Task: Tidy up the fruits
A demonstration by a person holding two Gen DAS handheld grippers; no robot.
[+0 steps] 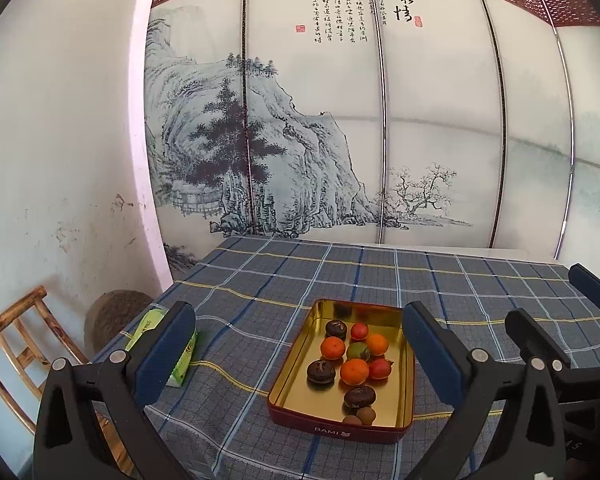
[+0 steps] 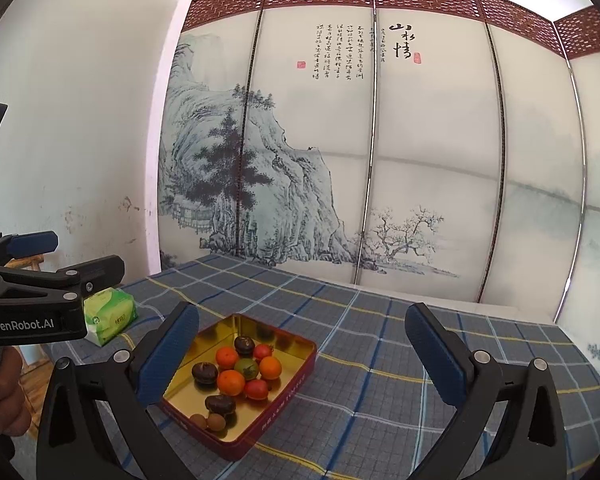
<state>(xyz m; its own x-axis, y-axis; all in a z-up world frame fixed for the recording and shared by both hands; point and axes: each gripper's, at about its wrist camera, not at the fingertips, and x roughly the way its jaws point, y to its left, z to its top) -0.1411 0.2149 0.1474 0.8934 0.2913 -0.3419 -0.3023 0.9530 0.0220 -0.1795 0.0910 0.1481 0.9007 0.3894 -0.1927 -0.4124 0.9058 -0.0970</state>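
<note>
Squarely on the plaid-covered bench [image 1: 339, 276], a red tin [image 1: 341, 426] with a gold interior, open-topped; inside, clustered toward the centre, three oranges [image 1: 354, 371], two red tomatoes [image 1: 379, 369], one green tomato [image 1: 357, 350], three dark brown round fruits [image 1: 321, 372]; two small tan longans [image 1: 366, 416] at the 6 o'clock wall; rest of the gold floor bare. Left tongs [image 1: 300, 356] spread wide, holding nothing, hovering short of the tin. Right tongs [image 2: 301, 354] likewise wide and empty, tin toward 9 o'clock behind the left pad. Green tissue pack [image 2: 110, 314] on the bench at 10 o'clock of the tin, well apart.
</note>
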